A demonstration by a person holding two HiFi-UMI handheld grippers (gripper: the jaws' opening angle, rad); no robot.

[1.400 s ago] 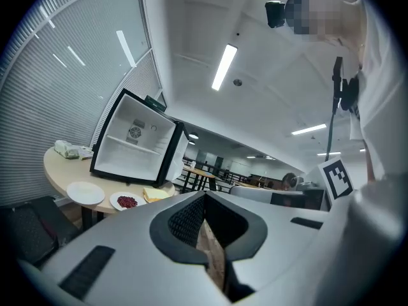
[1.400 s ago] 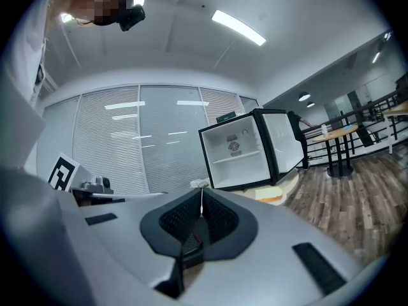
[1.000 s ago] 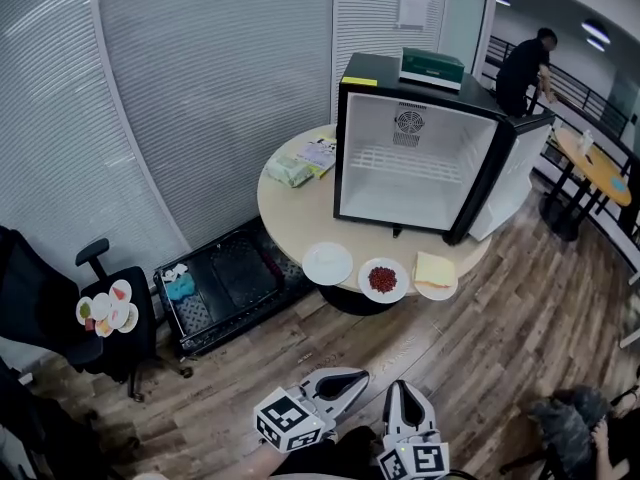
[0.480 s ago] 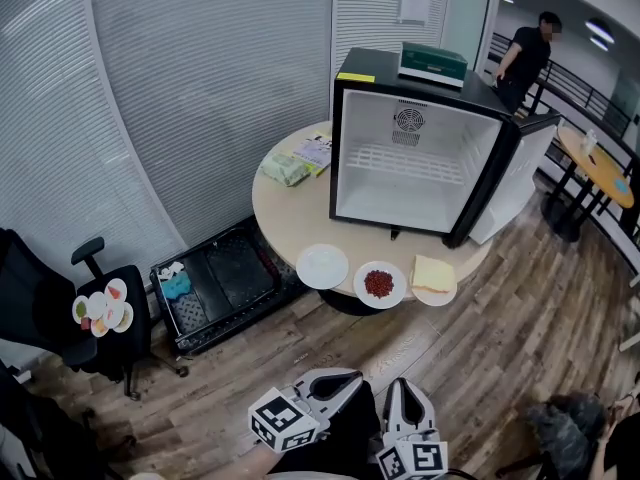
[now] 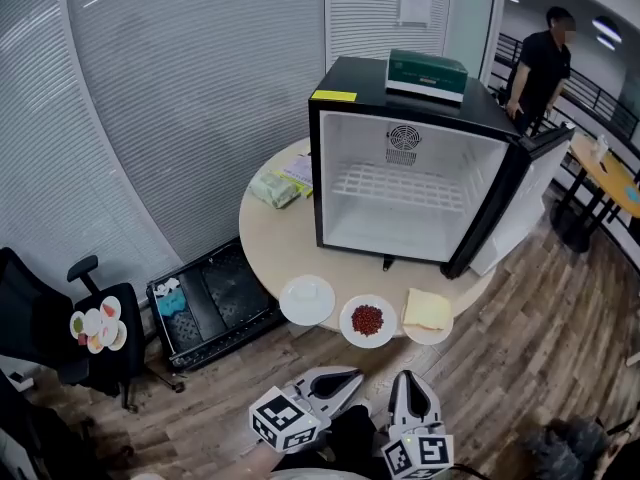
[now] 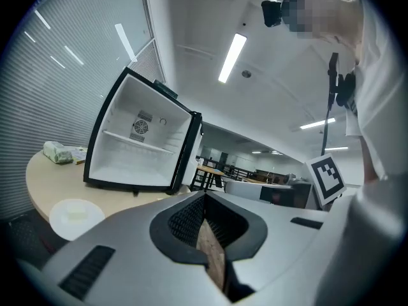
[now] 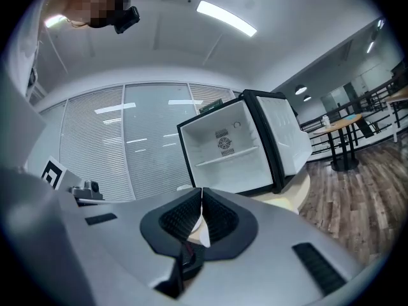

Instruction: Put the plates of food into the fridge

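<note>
A black mini fridge (image 5: pixel 415 198) stands open and empty on a round beige table (image 5: pixel 275 248). Along the table's near edge sit three plates: a white one with pale food (image 5: pixel 307 300), one with red food (image 5: pixel 368 320) and one with a slice of bread (image 5: pixel 428 311). My left gripper (image 5: pixel 340 380) and right gripper (image 5: pixel 412 393) hang low over the wooden floor, short of the table, both shut and empty. In the left gripper view the shut jaws (image 6: pixel 205 199) point toward the fridge (image 6: pixel 137 142) and the white plate (image 6: pixel 76 214). The right gripper view shows shut jaws (image 7: pixel 202 203) below the fridge (image 7: pixel 229 148).
A green box (image 5: pixel 427 73) lies on top of the fridge. Packets and papers (image 5: pixel 275 190) lie on the table's left side. A black crate (image 5: pixel 210 303) sits on the floor at the left, beside an office chair (image 5: pixel 95 328) carrying small plates. A person (image 5: pixel 540 63) stands behind the fridge.
The view has drawn nearer to the table, so the fridge and plates look larger and lower in the picture. Both grippers stay shut at the bottom edge.
</note>
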